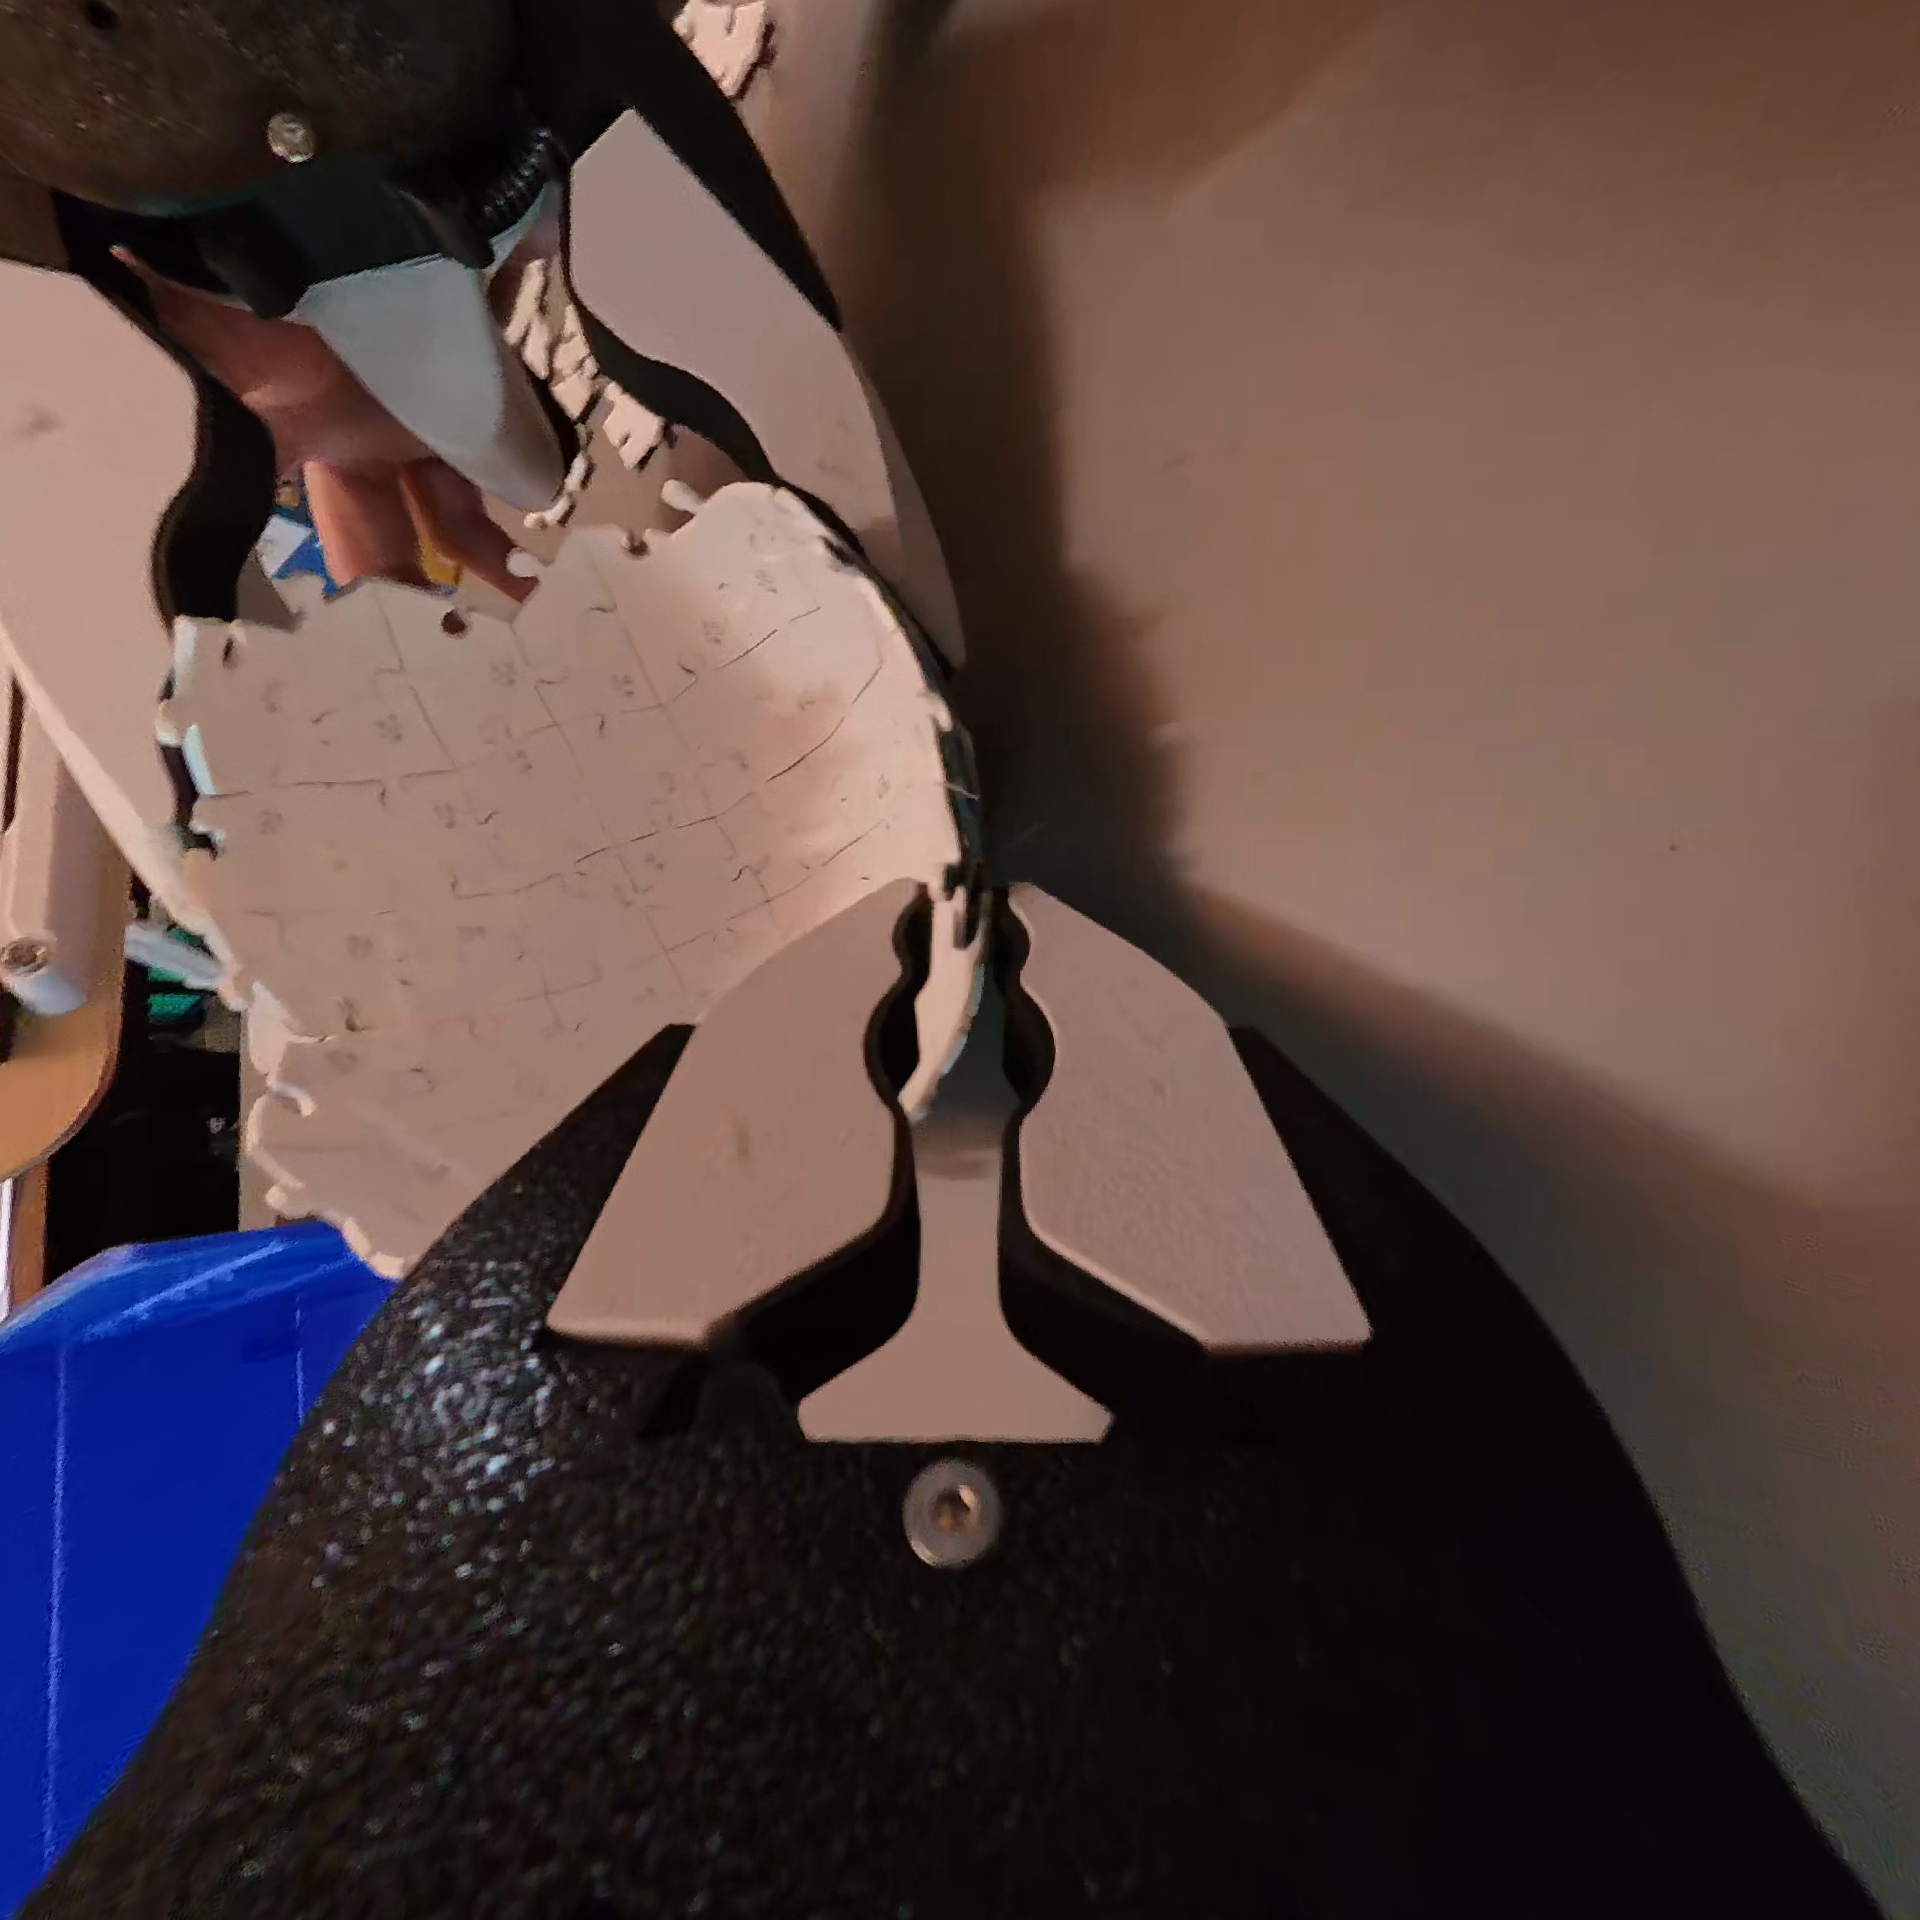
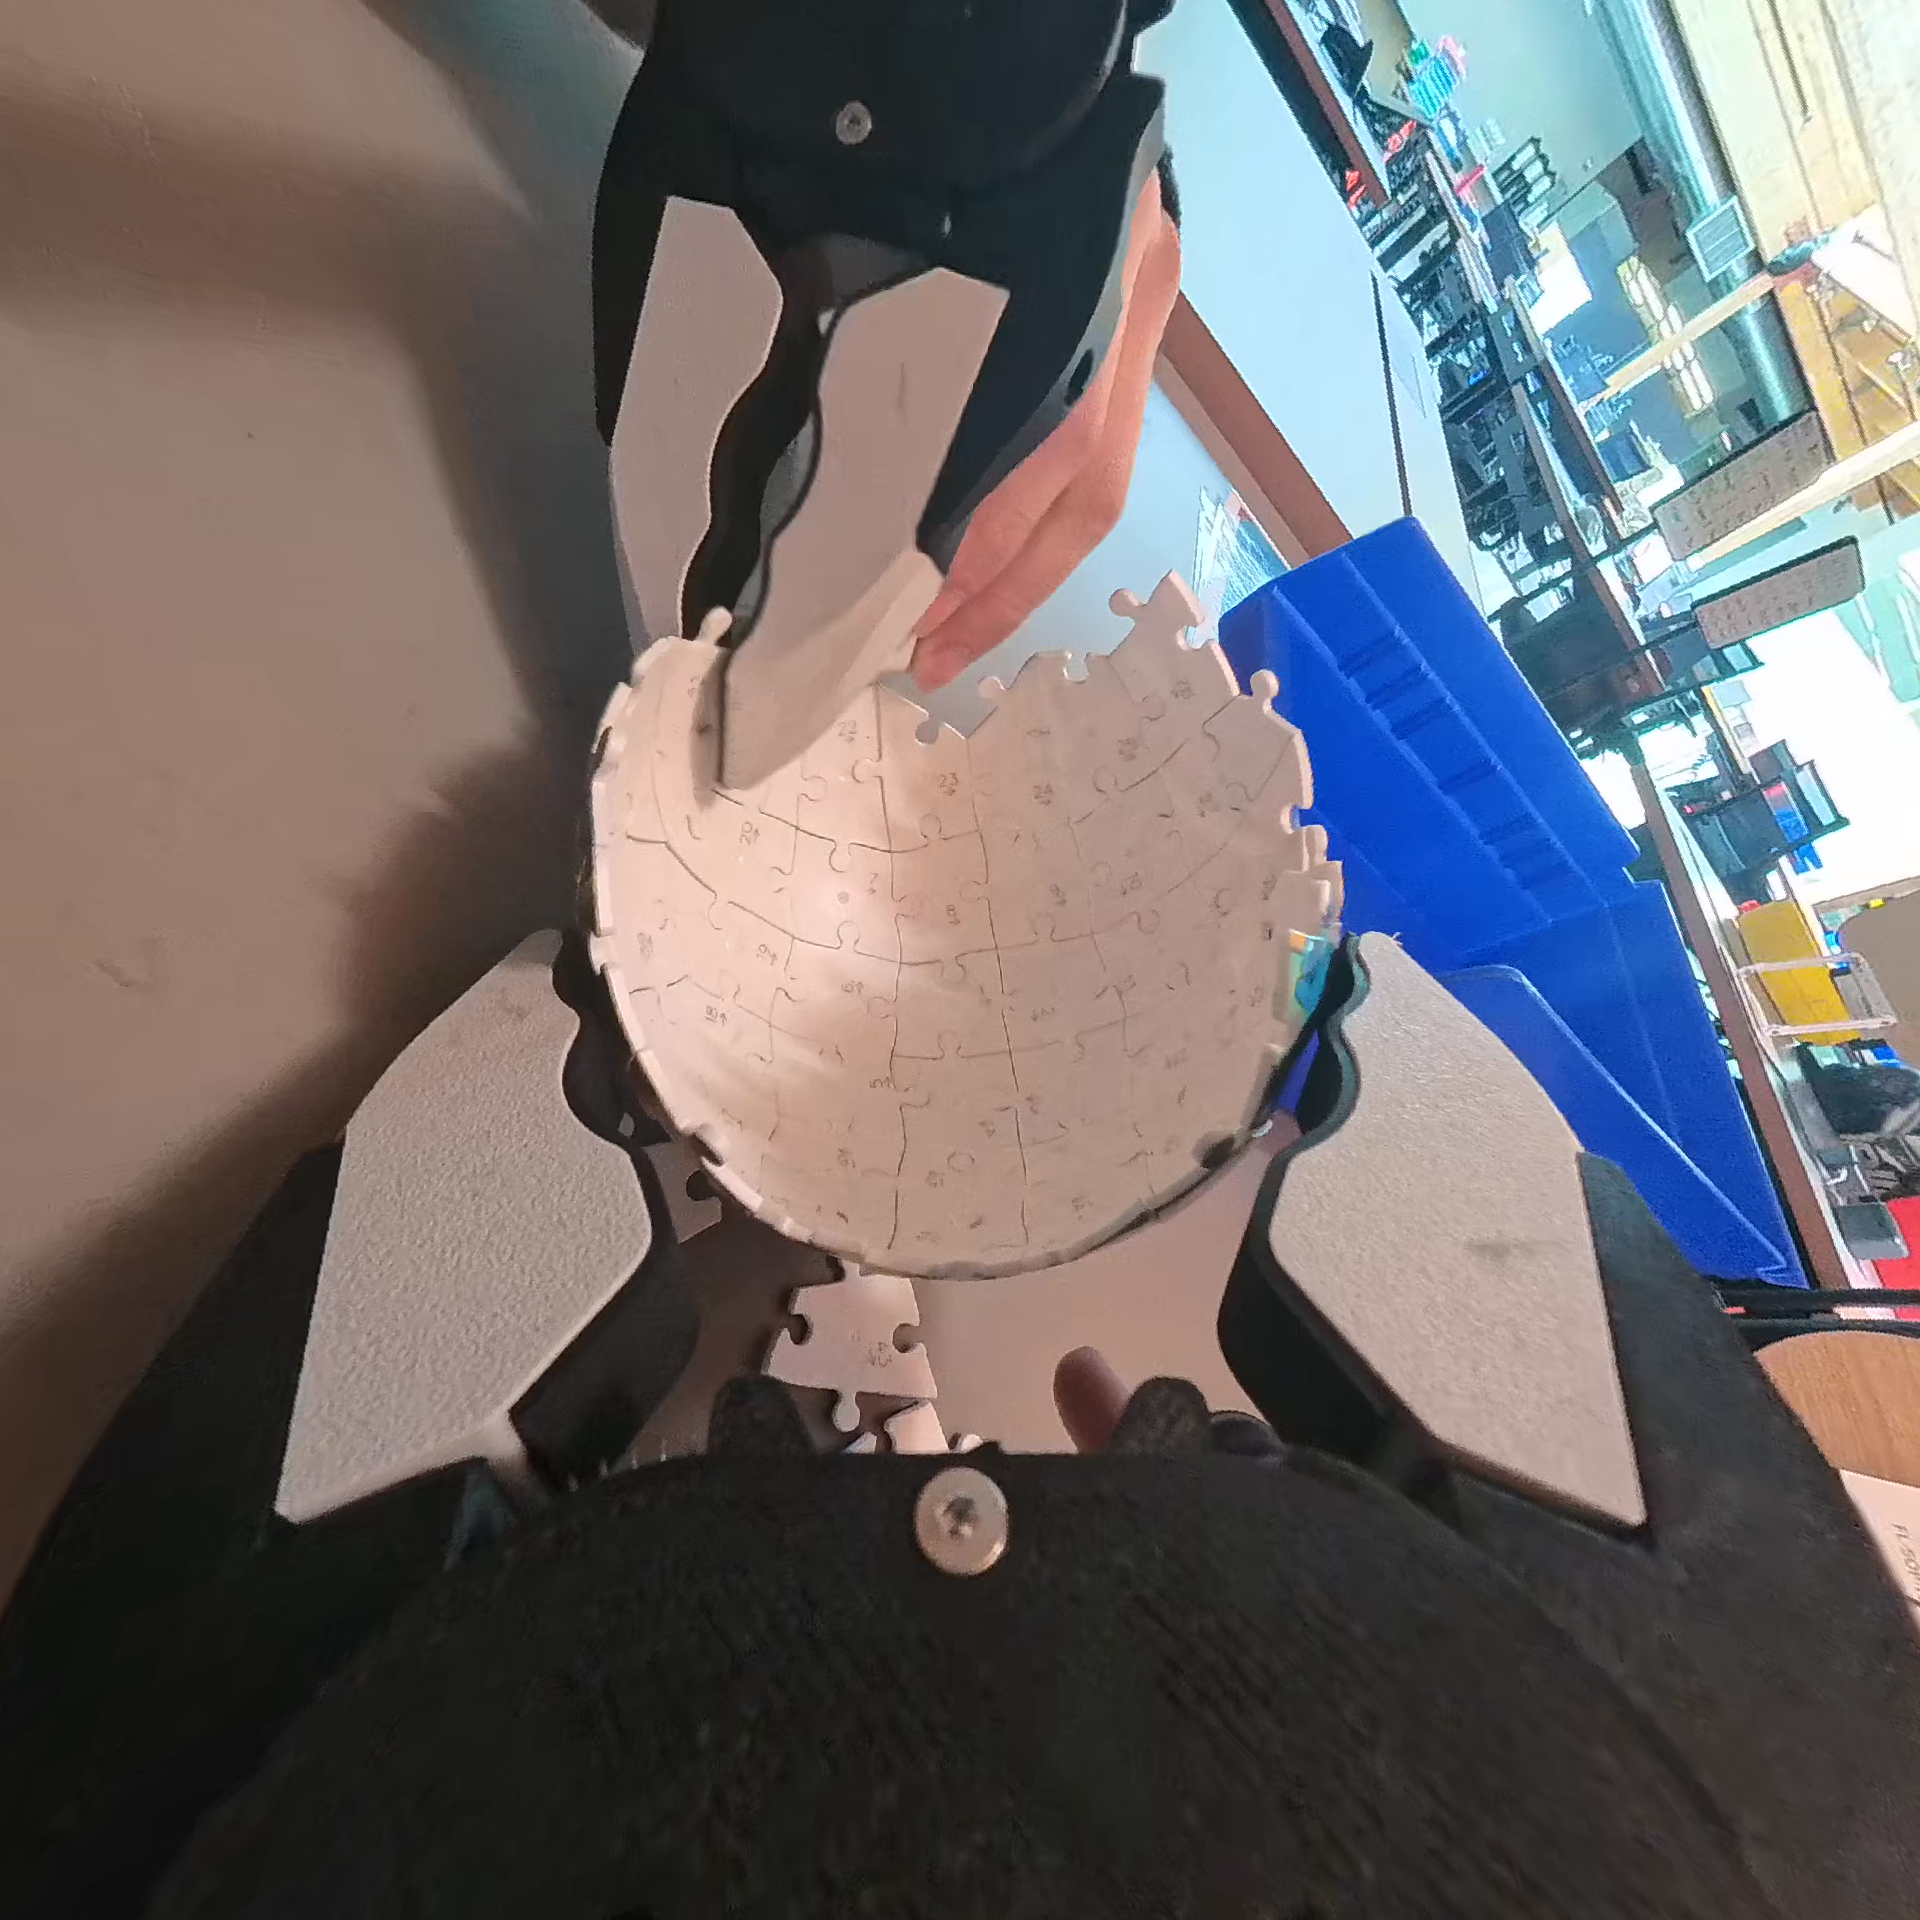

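We cradle the puzzle bowl (image 2: 966, 997) in our wide right gripper (image 2: 961, 1049); our left gripper (image 1: 961, 935) pinches its rim, best held gently.

A half-built spherical jigsaw shell (image 2: 966, 956), white inside with small printed marks on its curved interlocking pieces, is held off the tabletop, hollow side showing. Its rim is ragged with knobs and notches. The right tongs (image 2: 961, 997) cradle it across its width; the left tongs (image 1: 961, 914) pinch its rim.
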### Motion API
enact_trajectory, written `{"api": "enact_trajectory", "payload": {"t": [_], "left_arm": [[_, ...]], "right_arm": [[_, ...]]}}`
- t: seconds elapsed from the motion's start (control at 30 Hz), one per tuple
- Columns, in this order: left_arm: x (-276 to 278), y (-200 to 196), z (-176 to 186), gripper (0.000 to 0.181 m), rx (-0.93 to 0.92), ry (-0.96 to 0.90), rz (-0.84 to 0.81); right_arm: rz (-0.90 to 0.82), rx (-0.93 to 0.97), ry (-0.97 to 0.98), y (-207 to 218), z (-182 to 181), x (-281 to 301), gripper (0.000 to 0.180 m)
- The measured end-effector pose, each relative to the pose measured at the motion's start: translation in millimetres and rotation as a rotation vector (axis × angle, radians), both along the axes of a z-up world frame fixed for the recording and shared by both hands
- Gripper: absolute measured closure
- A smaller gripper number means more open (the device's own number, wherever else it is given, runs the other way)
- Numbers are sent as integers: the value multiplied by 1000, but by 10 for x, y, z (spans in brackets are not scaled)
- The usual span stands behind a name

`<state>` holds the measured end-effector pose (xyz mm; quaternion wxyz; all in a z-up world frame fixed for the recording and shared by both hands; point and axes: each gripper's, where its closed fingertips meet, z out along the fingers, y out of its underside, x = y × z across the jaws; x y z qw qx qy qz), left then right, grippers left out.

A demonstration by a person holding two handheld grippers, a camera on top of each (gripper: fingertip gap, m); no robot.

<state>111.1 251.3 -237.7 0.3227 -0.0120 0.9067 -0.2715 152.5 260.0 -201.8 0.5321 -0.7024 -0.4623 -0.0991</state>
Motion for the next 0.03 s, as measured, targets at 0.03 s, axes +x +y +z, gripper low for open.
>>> {"api": "enact_trajectory", "payload": {"t": [0.03], "left_arm": [[9, 23, 8, 166, 4, -11, 18]], "right_arm": [[0, -1, -4, -1, 3, -5, 52]]}}
